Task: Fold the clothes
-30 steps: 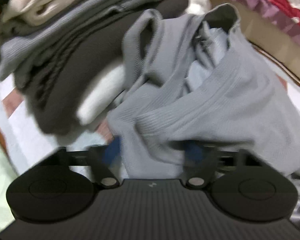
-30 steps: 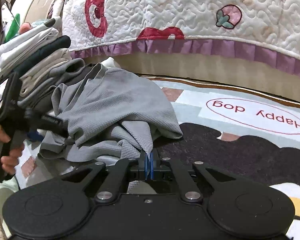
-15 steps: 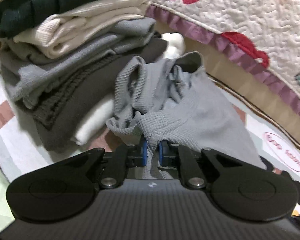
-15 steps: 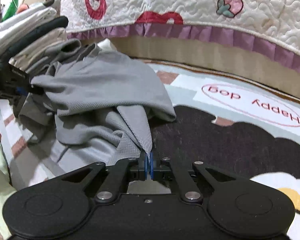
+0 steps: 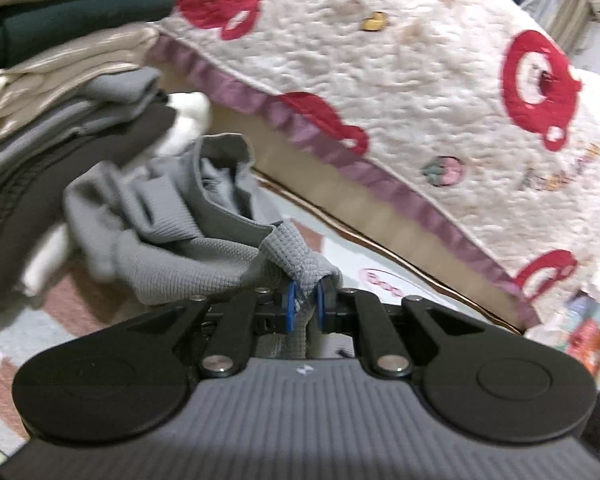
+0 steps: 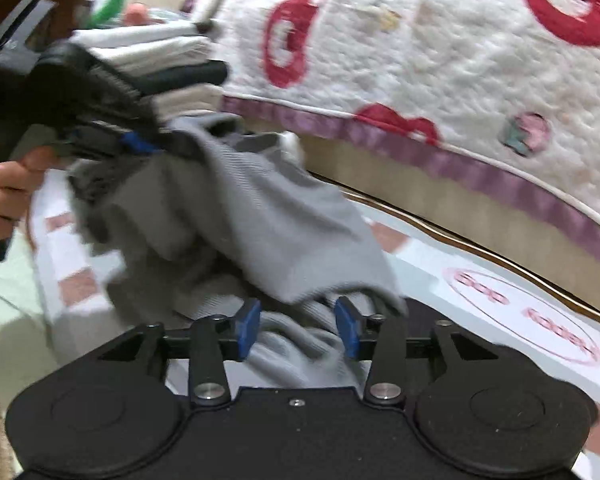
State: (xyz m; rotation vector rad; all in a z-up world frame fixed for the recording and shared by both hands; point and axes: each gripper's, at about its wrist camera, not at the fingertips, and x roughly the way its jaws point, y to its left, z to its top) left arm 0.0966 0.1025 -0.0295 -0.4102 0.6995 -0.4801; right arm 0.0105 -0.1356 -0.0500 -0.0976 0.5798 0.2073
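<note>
- Left gripper [image 5: 305,306]: blue pads pressed onto a bunched fold of the grey top [image 5: 204,248]; cloth runs down between the fingers and humps up over their tips.
- Same gripper seen from the right wrist [image 6: 140,145]: held up at the left of the frame by a hand [image 6: 4,188], with the top hanging from it.
- Right gripper [image 6: 298,334]: fingers spread wide, blue pads [image 6: 249,328] apart. Grey cloth lies in the gap and drapes over the tips; nothing is pinched.
- Grey top: crumpled waffle knit, strung from the left gripper down toward the right one, the rest heaped on the mat [image 6: 420,248]. The collar or hem opening gapes at the far end in the left view.
- Stack [image 5: 60,92] of folded clothes sits to the left, just beside the top: cream, dark green, cream, grey and dark brown layers, with something white low down.
- Mat: pale with brown squares and a dark patch; a pink oval with lettering [image 6: 524,316] lies to the right, too blurred to read.
- Quilt [image 5: 420,92]: white, with red shapes and a purple ruffle, overhanging a tan bed base behind the mat.
- Both views are motion-blurred.
</note>
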